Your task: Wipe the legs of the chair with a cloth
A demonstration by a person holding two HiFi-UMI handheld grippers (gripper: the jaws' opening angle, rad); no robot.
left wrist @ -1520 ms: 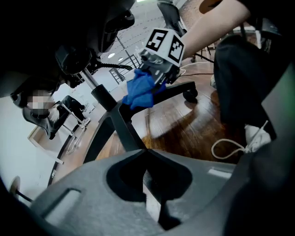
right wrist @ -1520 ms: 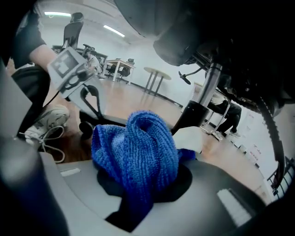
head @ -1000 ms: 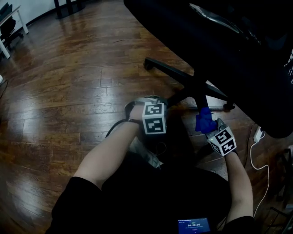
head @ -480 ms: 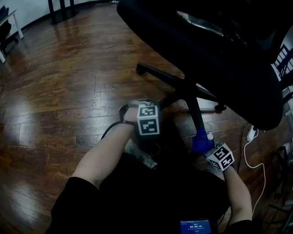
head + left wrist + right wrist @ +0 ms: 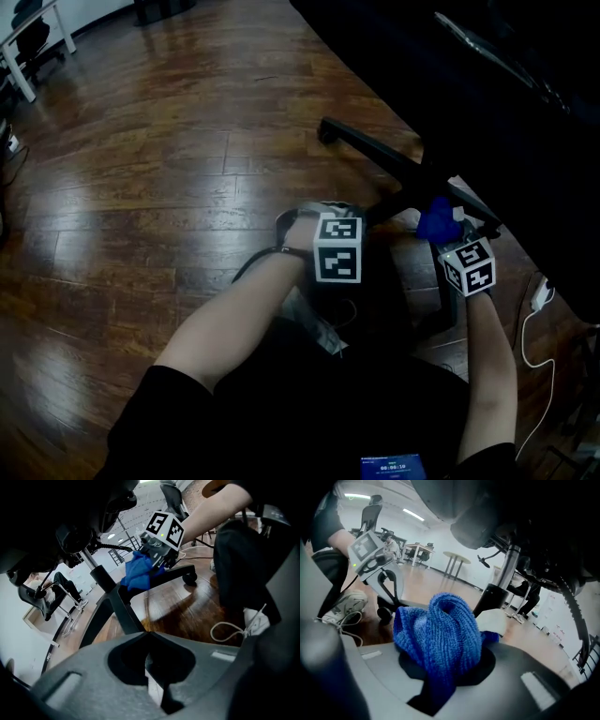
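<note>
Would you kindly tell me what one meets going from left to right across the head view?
white table → left gripper → blue cloth → white plug

Legible text: none.
Small screen [image 5: 395, 465], lower edge of head view: lit digits, too small to read.
2 marker cubes [image 5: 337, 248] [image 5: 468, 266]: black-and-white square patterns only, no lettering.

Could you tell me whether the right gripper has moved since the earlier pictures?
Yes; the right gripper, holding the cloth, moved along the chair leg toward the centre post.
</note>
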